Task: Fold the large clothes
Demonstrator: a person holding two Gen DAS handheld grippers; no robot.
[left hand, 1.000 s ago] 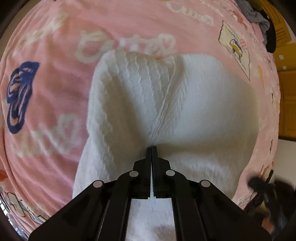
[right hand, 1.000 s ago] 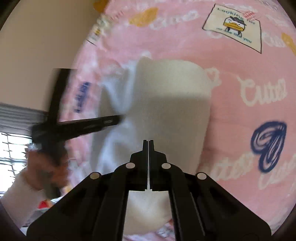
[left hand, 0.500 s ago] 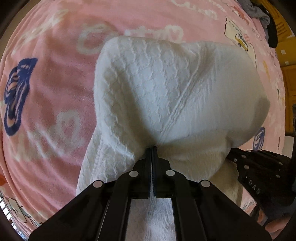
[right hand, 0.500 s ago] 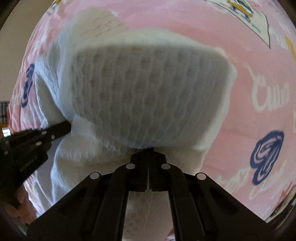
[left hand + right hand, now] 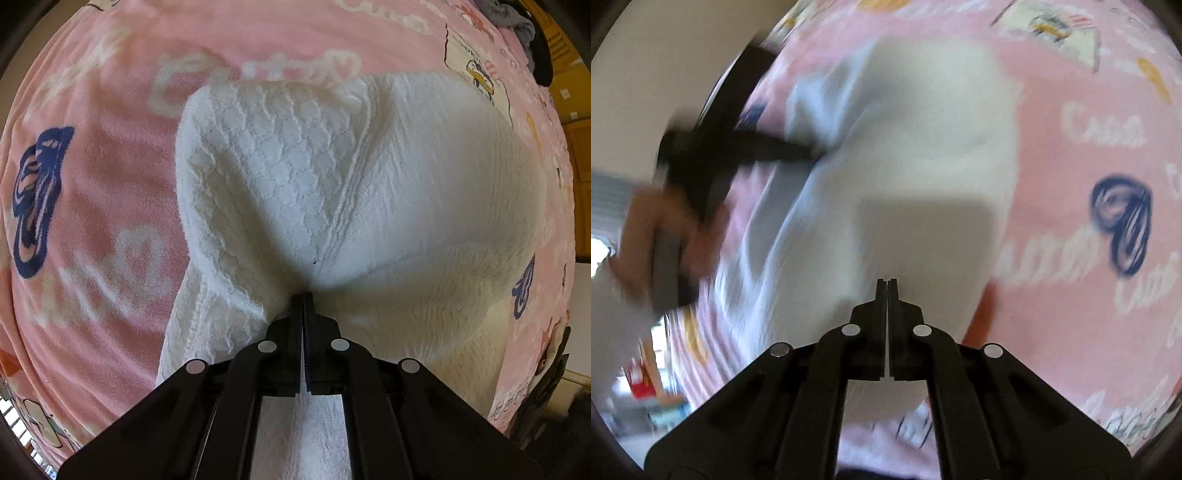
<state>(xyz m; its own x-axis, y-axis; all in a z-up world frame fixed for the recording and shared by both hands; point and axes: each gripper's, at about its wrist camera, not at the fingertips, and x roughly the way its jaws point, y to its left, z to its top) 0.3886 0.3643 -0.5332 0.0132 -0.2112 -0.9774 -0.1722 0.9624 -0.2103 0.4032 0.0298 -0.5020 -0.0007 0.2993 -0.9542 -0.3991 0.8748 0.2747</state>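
- The left gripper point(image 5: 303, 295) was pinched on the white knitted garment point(image 5: 332, 192), lifting a fold.
- The right gripper point(image 5: 887, 282) was pressed together over the garment; the blur hid any cloth between.

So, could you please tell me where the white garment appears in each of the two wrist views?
Left wrist: the garment fills the centre and right, bunched up from the shut left claw.
Right wrist: blurred, it runs from top centre down to the shut right claw, which seems to pinch it; the left claw grips its left edge.
Shared landmark: the pink blanket with navy scribbles.
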